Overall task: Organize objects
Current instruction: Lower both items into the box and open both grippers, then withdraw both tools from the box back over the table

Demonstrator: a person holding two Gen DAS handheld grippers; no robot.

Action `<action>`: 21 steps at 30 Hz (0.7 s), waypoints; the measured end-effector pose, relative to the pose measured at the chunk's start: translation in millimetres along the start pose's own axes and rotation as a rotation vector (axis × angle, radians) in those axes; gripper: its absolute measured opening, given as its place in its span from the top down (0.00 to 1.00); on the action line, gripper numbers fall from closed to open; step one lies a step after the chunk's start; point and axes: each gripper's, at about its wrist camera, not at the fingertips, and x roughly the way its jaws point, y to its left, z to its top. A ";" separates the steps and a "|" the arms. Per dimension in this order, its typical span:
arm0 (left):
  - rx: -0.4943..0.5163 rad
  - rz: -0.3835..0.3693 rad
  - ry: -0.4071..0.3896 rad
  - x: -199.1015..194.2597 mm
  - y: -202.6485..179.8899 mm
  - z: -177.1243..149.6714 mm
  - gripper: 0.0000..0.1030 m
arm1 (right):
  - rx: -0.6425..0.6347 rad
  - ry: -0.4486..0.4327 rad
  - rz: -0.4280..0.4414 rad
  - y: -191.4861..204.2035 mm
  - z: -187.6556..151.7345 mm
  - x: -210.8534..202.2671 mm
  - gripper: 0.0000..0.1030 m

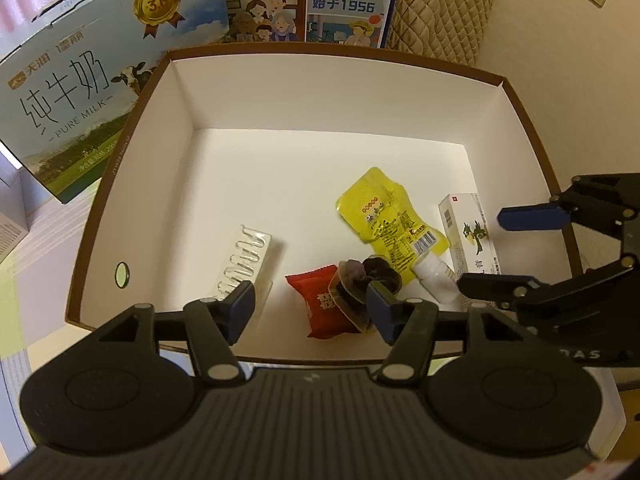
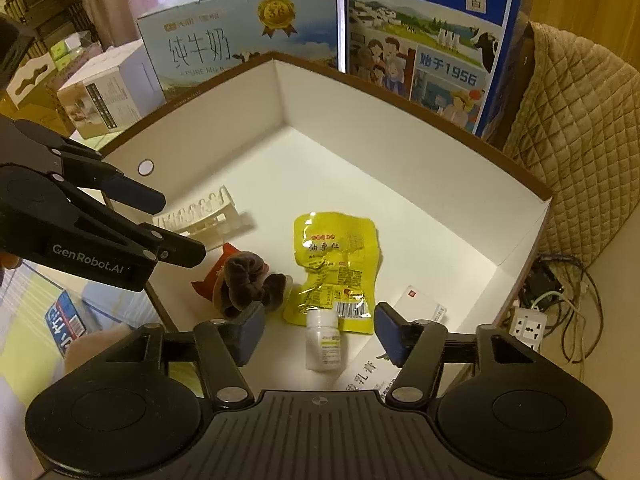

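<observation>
While both claws gape empty | box point(image 1: 132, 184): 1 yellow pouch point(image 2: 334, 268), 1 bottle point(image 2: 323, 344), 1 red packet point(image 1: 320, 304)

Both claws are spread wide with nothing between their blue pads. The left claw point(image 1: 310, 308) points forward and down, its fingers point(image 1: 240, 306) level with each other. The right claw point(image 2: 320, 330) is likewise angled downward, fingers point(image 2: 250, 332) parted. Each shows in the other's view: the right claw point(image 1: 492, 248) enters from the right side, the left claw point(image 2: 176, 224) from the left, both gaping.
</observation>
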 end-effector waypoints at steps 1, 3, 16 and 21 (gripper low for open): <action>0.000 0.002 -0.003 -1.3 0.1 -0.1 0.40 | 0.003 -0.004 -0.001 -0.5 0.0 -1.8 0.41; -0.001 0.004 -0.010 -4.3 -0.6 -0.7 0.37 | 0.010 -0.014 -0.008 -1.7 -0.2 -6.1 0.39; -0.019 0.002 -0.085 -44.0 -7.9 -11.3 0.25 | 0.087 -0.140 -0.019 -2.8 -2.0 -54.7 0.34; -0.034 0.017 -0.125 -67.0 -9.1 -19.6 0.23 | 0.129 -0.198 -0.016 0.0 -7.9 -77.4 0.34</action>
